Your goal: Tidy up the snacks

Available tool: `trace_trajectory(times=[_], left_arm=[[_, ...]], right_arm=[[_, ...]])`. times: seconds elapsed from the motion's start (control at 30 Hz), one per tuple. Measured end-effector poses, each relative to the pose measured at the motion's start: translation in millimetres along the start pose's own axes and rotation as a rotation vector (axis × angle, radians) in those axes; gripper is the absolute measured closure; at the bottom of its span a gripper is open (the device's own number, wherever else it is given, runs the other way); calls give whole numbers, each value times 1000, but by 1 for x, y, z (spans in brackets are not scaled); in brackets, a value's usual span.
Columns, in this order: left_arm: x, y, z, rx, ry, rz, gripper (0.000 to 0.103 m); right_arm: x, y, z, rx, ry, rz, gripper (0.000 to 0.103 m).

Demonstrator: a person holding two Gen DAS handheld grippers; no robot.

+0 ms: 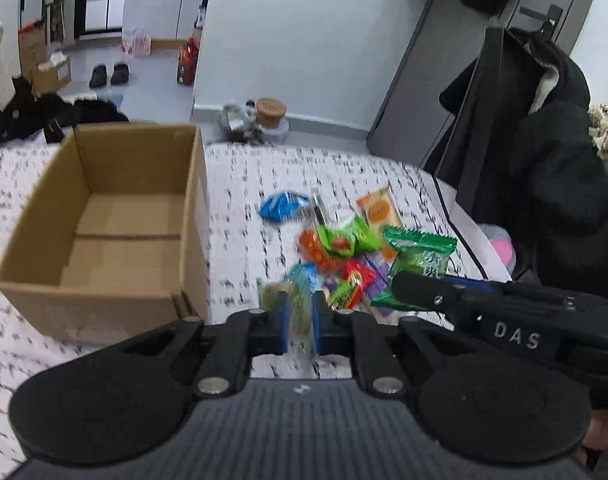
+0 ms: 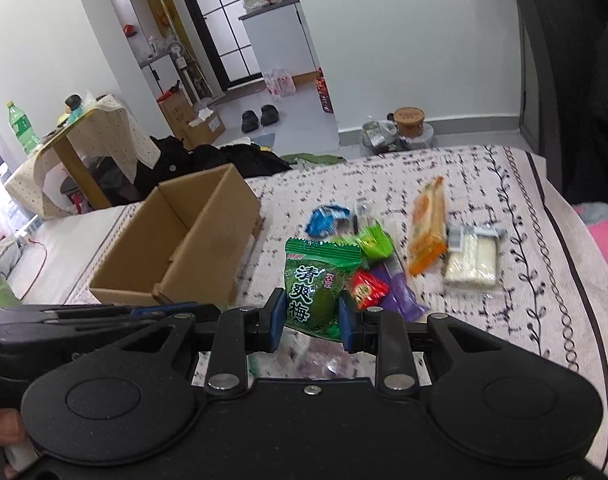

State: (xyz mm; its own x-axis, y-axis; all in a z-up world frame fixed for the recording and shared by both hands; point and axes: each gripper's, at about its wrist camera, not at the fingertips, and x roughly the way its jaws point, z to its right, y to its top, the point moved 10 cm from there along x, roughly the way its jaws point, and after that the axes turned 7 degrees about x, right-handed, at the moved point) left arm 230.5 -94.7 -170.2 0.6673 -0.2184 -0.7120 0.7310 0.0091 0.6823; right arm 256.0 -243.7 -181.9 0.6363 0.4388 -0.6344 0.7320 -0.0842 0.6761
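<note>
An open, empty cardboard box (image 1: 104, 216) (image 2: 184, 248) stands on the patterned bed cover, left of a pile of snack packets (image 1: 344, 256). My left gripper (image 1: 300, 320) is shut on a pale see-through snack packet (image 1: 300, 300) above the cover, just right of the box. My right gripper (image 2: 310, 316) is shut on a green plum-candy bag (image 2: 318, 288) (image 1: 420, 256), held above the pile. The pile includes a blue packet (image 2: 326, 220), a lime green packet (image 2: 374, 240), a red packet (image 2: 366, 288), an orange packet (image 2: 426, 228) and a white packet (image 2: 472, 256).
The bed's far edge (image 2: 384, 156) faces a floor with jars (image 2: 408, 124), slippers (image 2: 260, 118) and dark clothes (image 2: 224, 160). A small table with a green bottle (image 2: 22, 124) stands at the left. A dark chair with a coat (image 1: 544, 140) is at the right.
</note>
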Motion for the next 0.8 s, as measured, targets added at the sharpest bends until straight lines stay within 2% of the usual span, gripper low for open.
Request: trace_trajectory(times=[0.07,0.2,0.33,0.37,0.4,0.43,0.5,0.53,0.63,0.8], left_arm=[[0,3,-3,-9,-3,-3,101],[7,-1,-7,-23,0,-28,101],[21,-9,2,-3,-9,-60,93],[26,-10,4,11,-4,-62,90],[30,-12,6,20,2,-64,78],[35,-13,6,23,13,-73,59],[43,-14,4,10,39,-69,38],[46,-14,2,3,51,-59,33],[59,-16,3,-7,59,-66,32],[78,-21,1,-17,113,-78,32]], right_arm=[[2,4,-5,-6,4,6,76],[5,7,-10,-10,7,9,76],[1,5,-5,-4,-5,6,76],[1,4,-2,-2,-10,5,76],[-1,3,1,2,-16,4,76],[-2,3,3,5,-21,3,76],[-3,2,11,12,-32,0,76],[-3,1,13,14,-36,0,76],[-4,0,23,26,-48,-3,76],[-6,-5,39,45,-64,-11,76]])
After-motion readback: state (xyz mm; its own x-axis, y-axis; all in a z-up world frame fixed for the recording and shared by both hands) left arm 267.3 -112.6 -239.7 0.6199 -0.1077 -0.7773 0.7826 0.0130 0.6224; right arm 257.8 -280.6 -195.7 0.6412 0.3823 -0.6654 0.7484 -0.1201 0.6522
